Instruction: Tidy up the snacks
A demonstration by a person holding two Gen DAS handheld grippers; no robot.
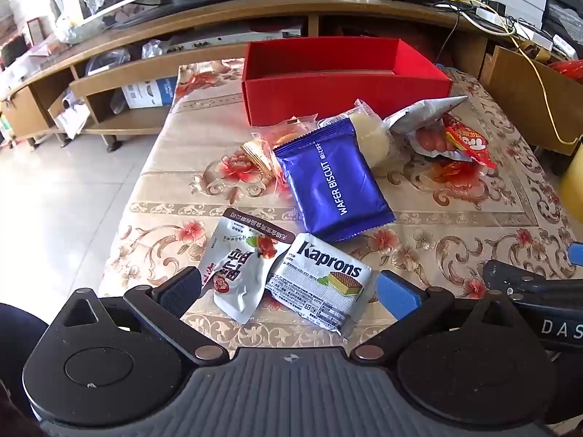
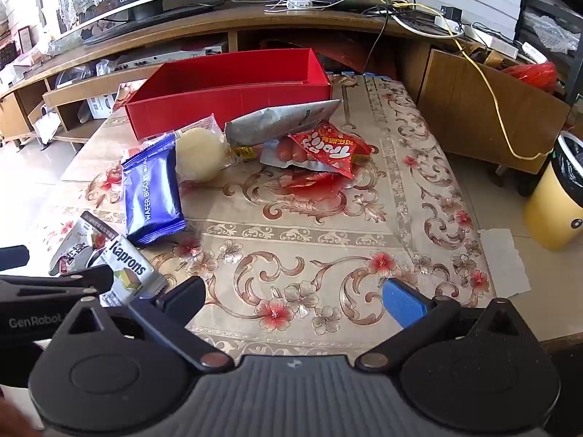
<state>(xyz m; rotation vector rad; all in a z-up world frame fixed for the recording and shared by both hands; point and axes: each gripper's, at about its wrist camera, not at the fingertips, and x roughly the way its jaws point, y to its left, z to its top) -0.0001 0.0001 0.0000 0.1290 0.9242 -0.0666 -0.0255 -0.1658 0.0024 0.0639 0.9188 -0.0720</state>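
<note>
Both grippers open wide over the table, holding nothing.

The red box stands at the far side of the flowered table, snack packs near it. The left gripper has its jaws fully apart around the Kaprons pack and a white pouch. The right gripper is spread over bare cloth.

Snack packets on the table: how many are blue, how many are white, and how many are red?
Blue: 1, the wafer biscuit pack
White: 2, the Kaprons pack and the white pouch
Red: 1, the red packet
Total: 4
</note>
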